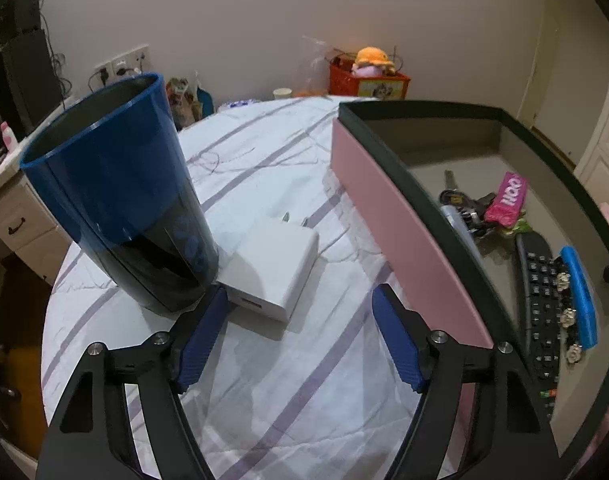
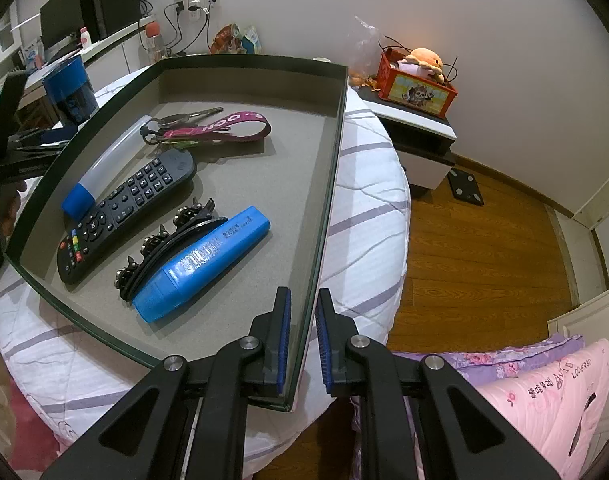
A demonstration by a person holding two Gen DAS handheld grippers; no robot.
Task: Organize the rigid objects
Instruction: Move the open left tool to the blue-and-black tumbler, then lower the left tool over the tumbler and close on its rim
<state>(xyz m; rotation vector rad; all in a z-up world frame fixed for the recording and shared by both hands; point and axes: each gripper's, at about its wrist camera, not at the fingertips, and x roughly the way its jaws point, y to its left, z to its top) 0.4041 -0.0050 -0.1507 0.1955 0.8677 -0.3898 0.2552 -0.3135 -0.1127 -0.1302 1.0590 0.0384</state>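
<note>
While the box (image 2: 328,184) wall is straddled by the right gripper (image 2: 303,344), its fingers narrowly parted and seemingly not yet clamped, the white charger (image 1: 274,276) is approached on the bedsheet (image 1: 264,380) by the spread, empty left gripper (image 1: 300,340). Beside it, touching or nearly so, stands the blue cup (image 1: 116,196). A centred closure on the charger is called for next, judged to precede its placement beside the remote (image 2: 124,212) in the box.

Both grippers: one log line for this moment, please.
left gripper: open, at white charger | right gripper: straddles box wall | blue cup: outside box

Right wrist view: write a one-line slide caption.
Right gripper straddles the box wall; remote and blue highlighter lie inside.
</note>
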